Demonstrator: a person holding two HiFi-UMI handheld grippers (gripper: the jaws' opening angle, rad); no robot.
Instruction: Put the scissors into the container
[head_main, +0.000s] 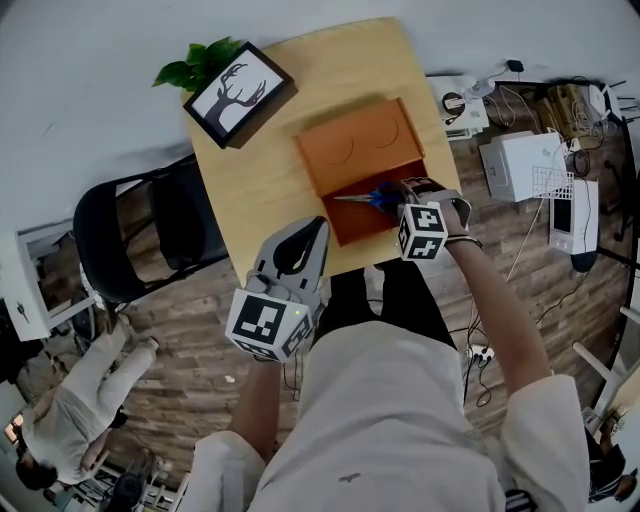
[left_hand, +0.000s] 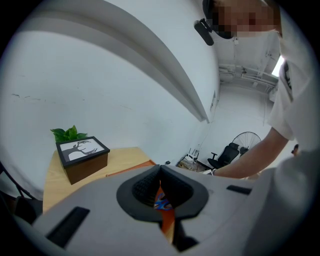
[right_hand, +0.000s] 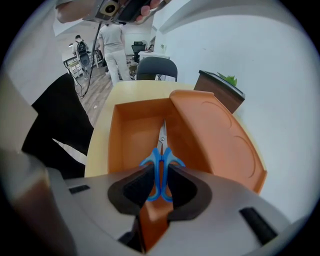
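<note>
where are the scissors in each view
head view: scissors centre right, held by the right gripper over the open box.
left gripper view: only a blue bit low centre, seen through the gap between the jaws.
right gripper view: low centre, clamped between the jaws, blades pointing into the box.
shared landmark: the orange box.

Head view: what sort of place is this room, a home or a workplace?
Probably an office or lab workspace: a black chair beside the wooden table, white equipment boxes and loose cables on the floor, and a standing fan.
</note>
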